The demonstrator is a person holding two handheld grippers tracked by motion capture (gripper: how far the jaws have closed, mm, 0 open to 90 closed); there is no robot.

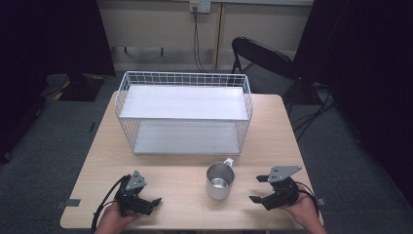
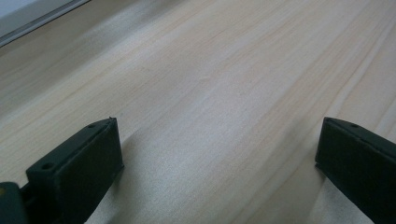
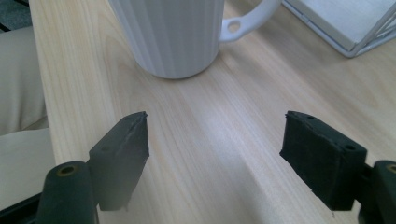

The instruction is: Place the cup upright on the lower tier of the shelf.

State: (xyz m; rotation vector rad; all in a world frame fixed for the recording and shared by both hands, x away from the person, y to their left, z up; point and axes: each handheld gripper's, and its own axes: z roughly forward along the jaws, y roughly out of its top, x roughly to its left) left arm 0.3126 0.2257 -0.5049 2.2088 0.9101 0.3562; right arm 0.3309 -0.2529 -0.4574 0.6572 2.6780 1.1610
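A white ribbed mug (image 1: pixel 220 181) with a shiny inside stands upright near the table's front, its handle turned toward the rack. My right gripper (image 1: pixel 257 189) hovers to the mug's right, open and empty, its jaws pointing at the mug. In the right gripper view the mug (image 3: pixel 168 32) stands a short way beyond the right gripper (image 3: pixel 215 144), apart from both jaws. My left gripper (image 1: pixel 152 202) rests at the front left, pointing right, open with nothing in it. In the left gripper view the left gripper (image 2: pixel 219 154) has bare wood between its wide-set jaws.
A white wire two-shelf rack (image 1: pixel 185 112) takes up the back half of the wooden table (image 1: pixel 160 165); its lower corner (image 3: pixel 345 28) lies just past the mug. A black folding chair (image 1: pixel 263 58) stands behind the table at the right.
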